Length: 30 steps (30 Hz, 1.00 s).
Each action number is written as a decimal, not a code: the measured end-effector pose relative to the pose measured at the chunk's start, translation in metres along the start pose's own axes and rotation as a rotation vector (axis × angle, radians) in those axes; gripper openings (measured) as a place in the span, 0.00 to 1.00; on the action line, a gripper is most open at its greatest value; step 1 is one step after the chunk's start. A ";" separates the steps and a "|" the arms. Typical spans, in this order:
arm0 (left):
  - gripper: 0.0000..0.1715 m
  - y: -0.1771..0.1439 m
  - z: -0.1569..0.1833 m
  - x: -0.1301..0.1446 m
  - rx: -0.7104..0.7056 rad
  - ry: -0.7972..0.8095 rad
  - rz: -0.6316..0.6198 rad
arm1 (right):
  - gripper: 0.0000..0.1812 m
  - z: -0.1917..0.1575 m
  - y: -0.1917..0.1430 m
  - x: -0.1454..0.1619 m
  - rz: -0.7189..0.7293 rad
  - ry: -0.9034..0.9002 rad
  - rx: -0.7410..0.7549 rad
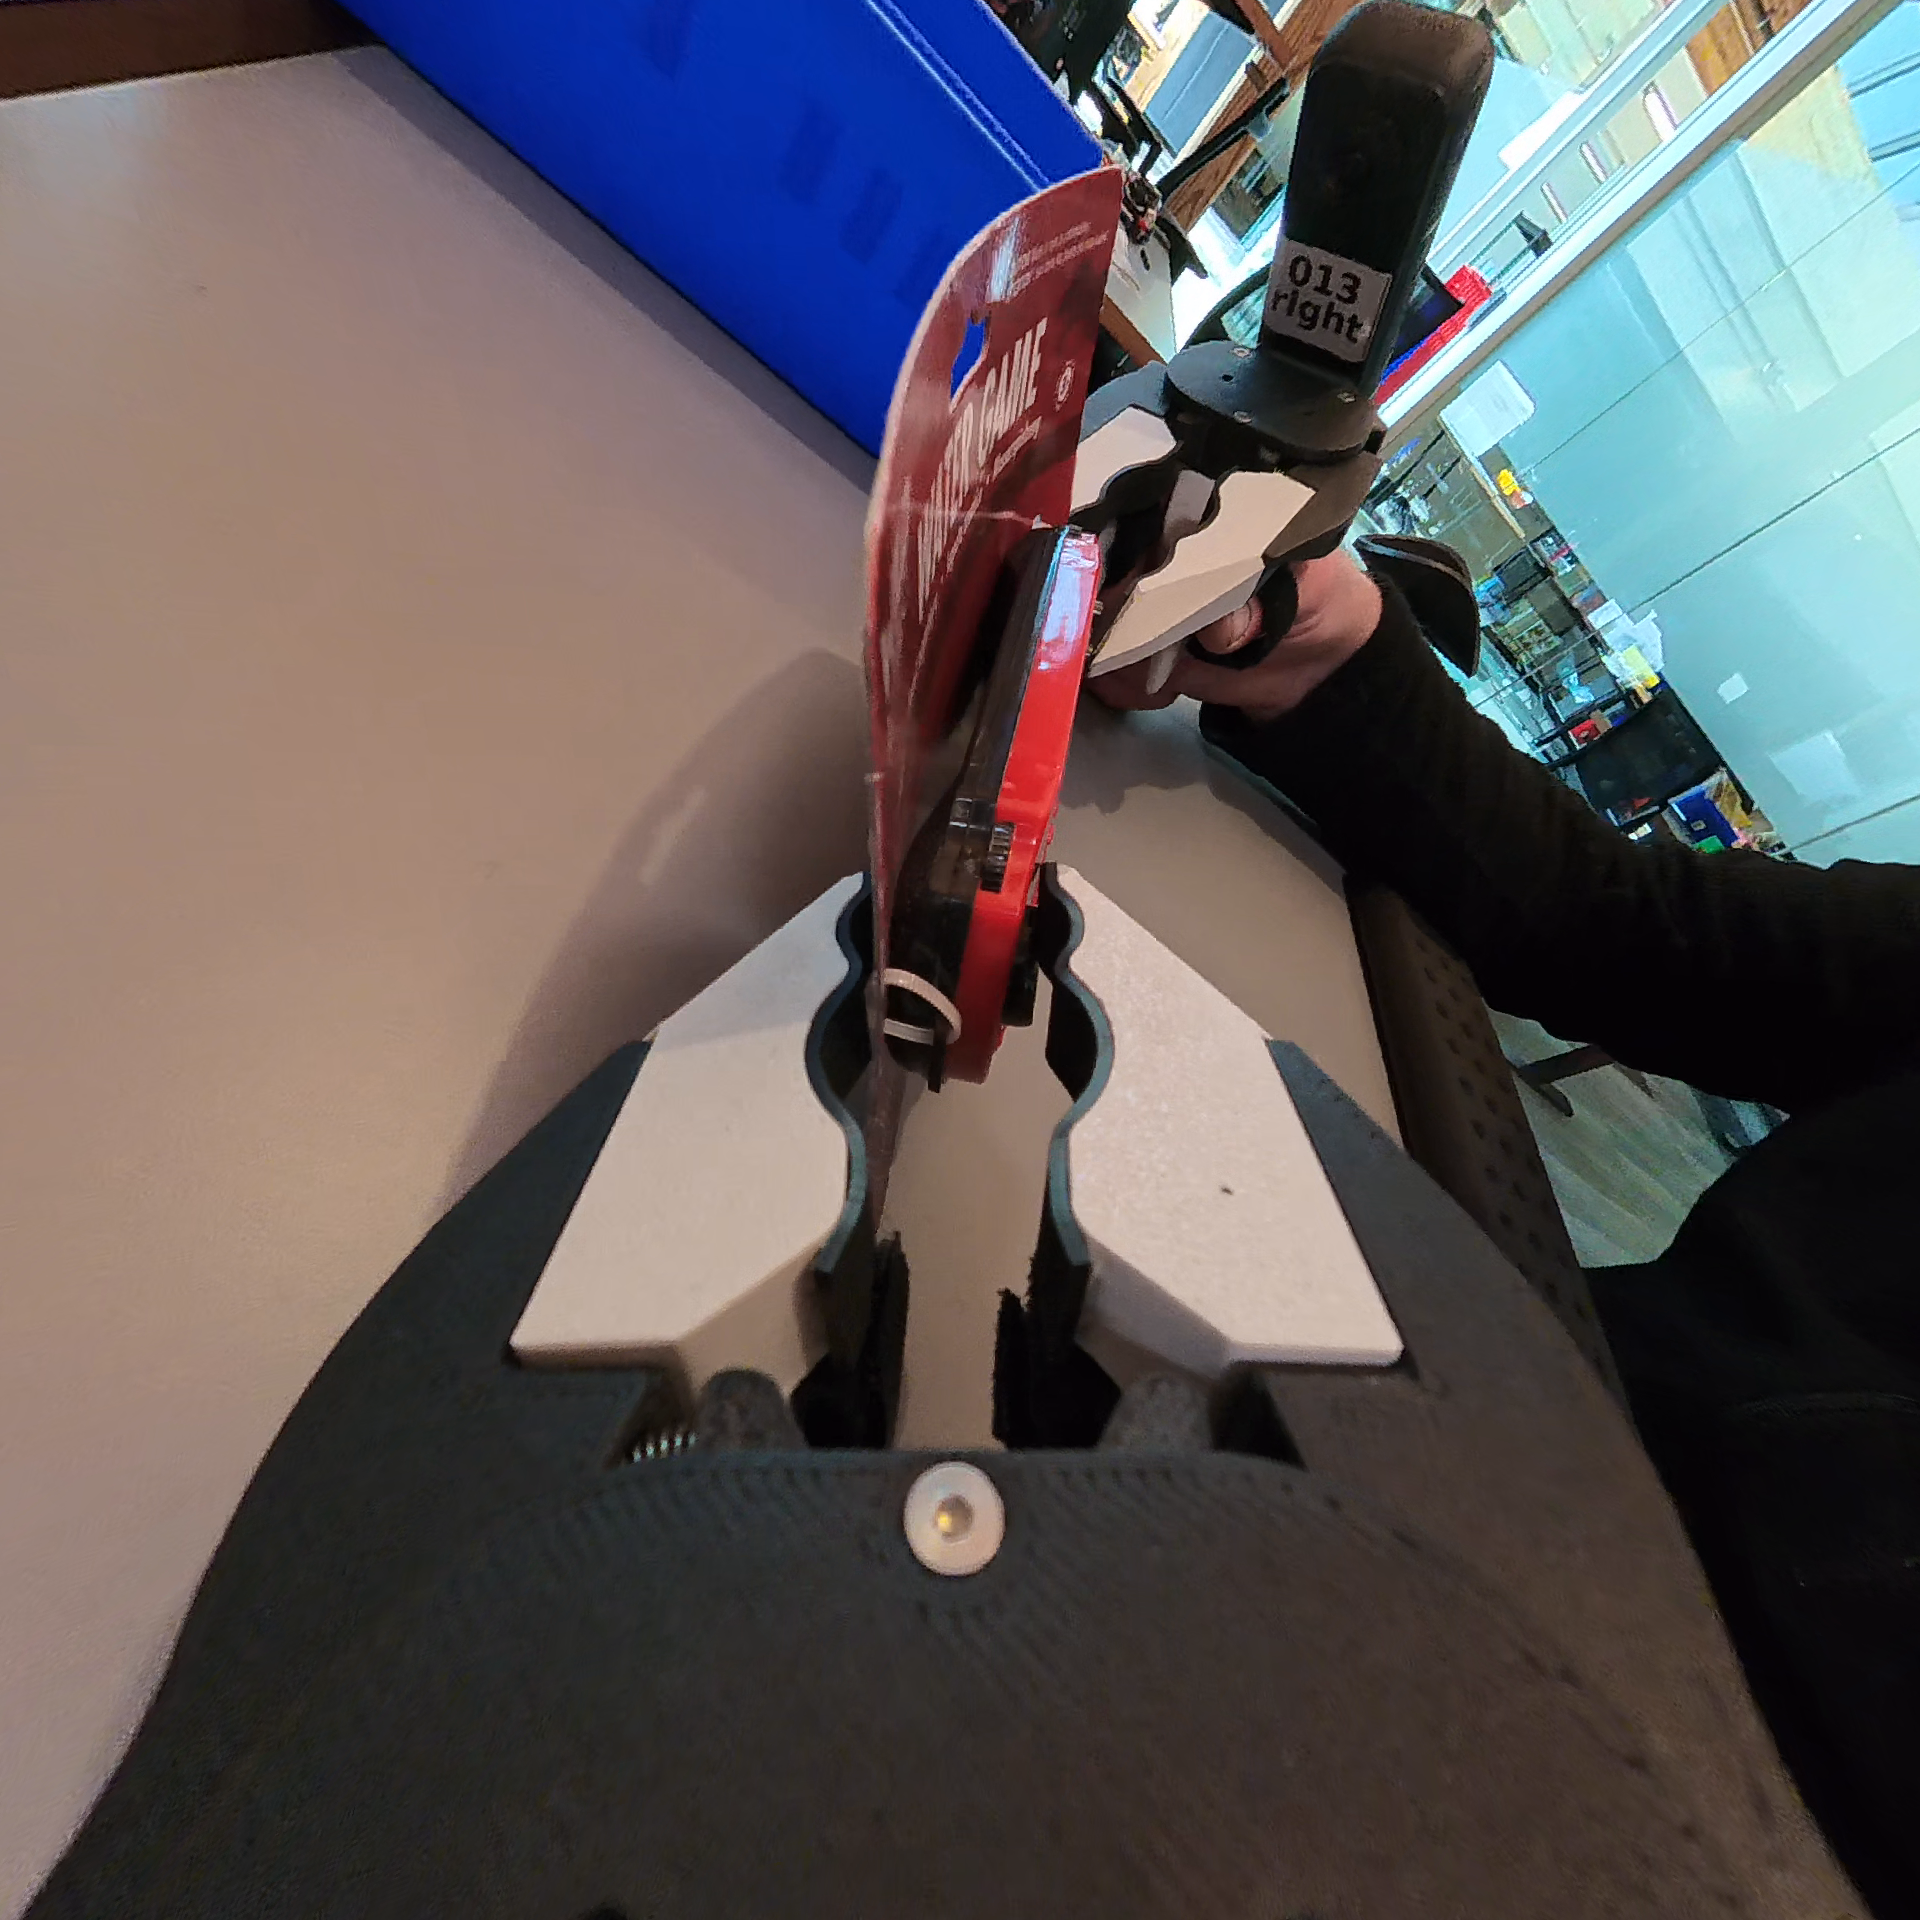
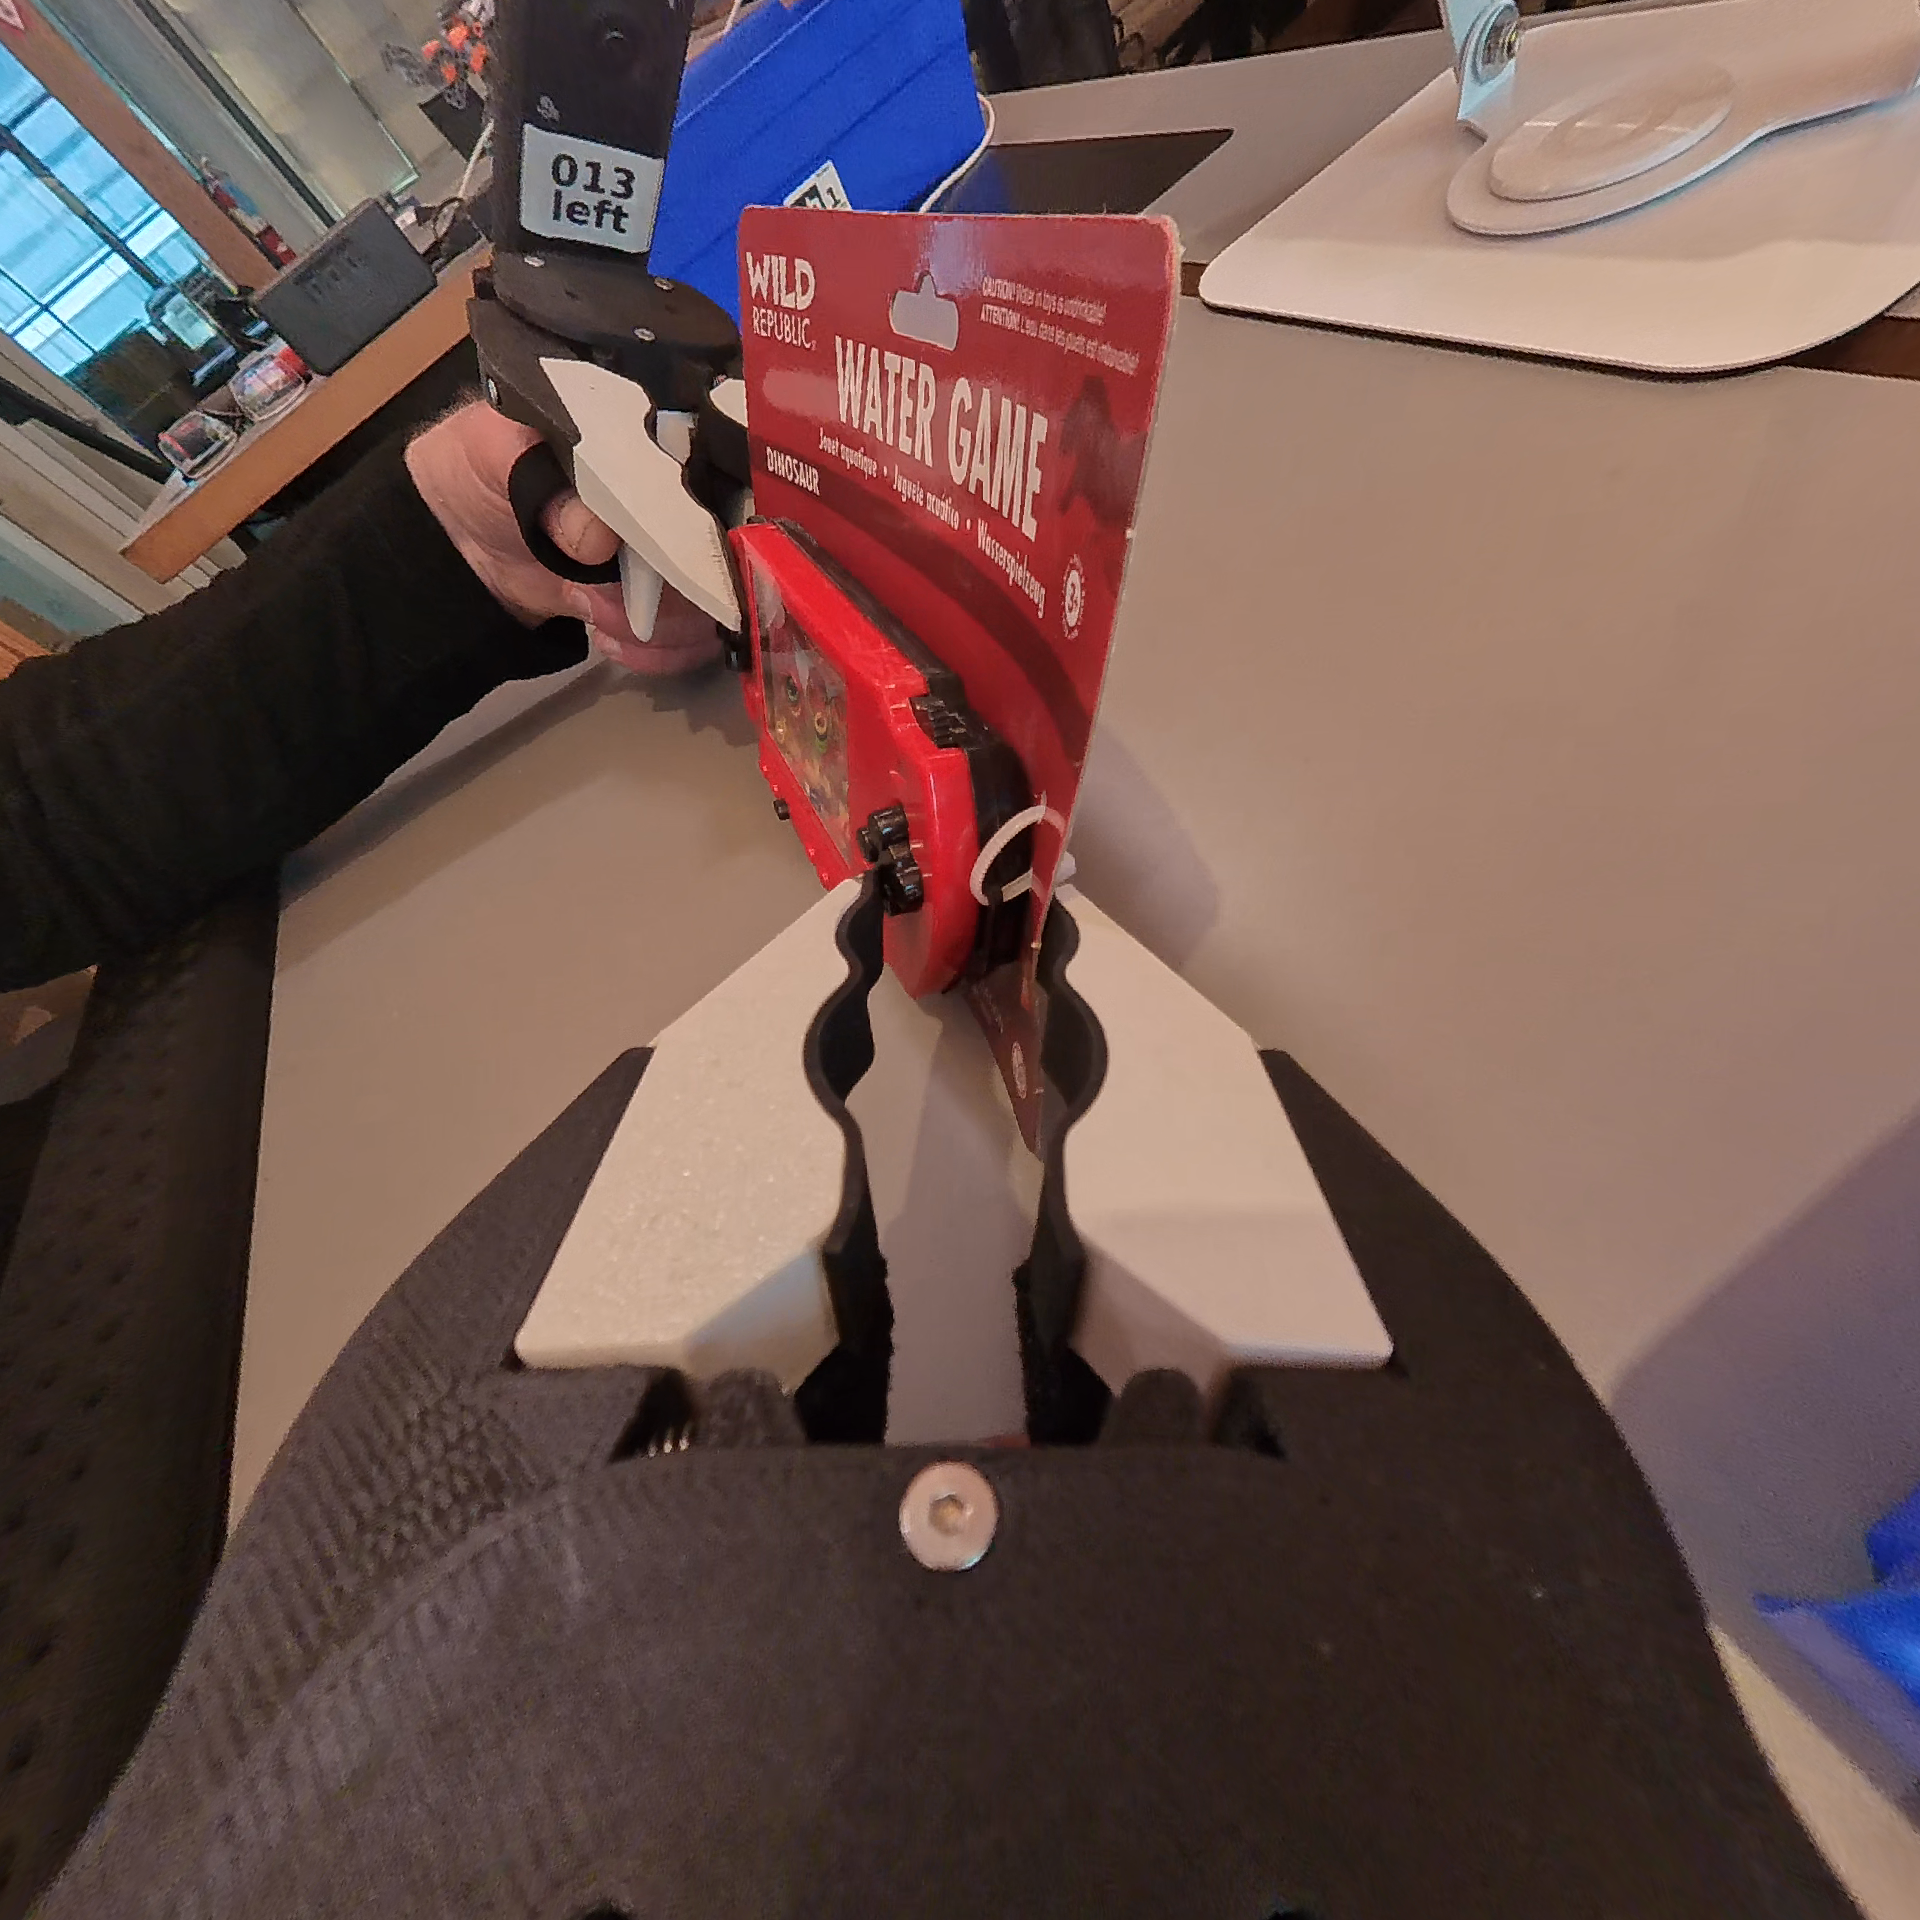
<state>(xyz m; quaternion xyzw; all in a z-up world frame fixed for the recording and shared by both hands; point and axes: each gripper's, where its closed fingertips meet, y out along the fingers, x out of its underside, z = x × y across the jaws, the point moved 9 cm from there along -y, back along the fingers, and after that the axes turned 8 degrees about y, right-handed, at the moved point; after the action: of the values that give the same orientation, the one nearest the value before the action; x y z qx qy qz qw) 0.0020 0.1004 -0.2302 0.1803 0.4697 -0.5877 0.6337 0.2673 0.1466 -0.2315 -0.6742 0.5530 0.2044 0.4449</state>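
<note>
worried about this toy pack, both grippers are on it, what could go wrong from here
1. The left gripper and right gripper each pinch an opposite end of the red toy; pulling apart could tear it off the backing card, held on by a thin white tie.
2. The card stands on edge above the table; releasing one end would likely tip it over.

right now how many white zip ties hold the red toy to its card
1 visible: a white zip tie looped round the lower end of the red handheld water game, next to the right gripper. Others may be hidden at the far end.
</note>
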 end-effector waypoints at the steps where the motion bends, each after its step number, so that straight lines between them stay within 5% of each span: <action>1: 0.16 0.000 0.000 0.000 0.002 -0.002 0.002 | 0.14 0.000 0.000 0.000 0.000 0.002 -0.001; 30: 0.16 0.001 -0.001 -0.001 -0.004 0.003 0.000 | 0.19 0.001 0.001 0.001 -0.009 -0.015 0.012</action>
<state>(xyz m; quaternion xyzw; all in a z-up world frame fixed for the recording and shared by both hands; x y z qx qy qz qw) 0.0026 0.1016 -0.2302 0.1801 0.4719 -0.5863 0.6334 0.2670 0.1470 -0.2328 -0.6724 0.5478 0.2042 0.4540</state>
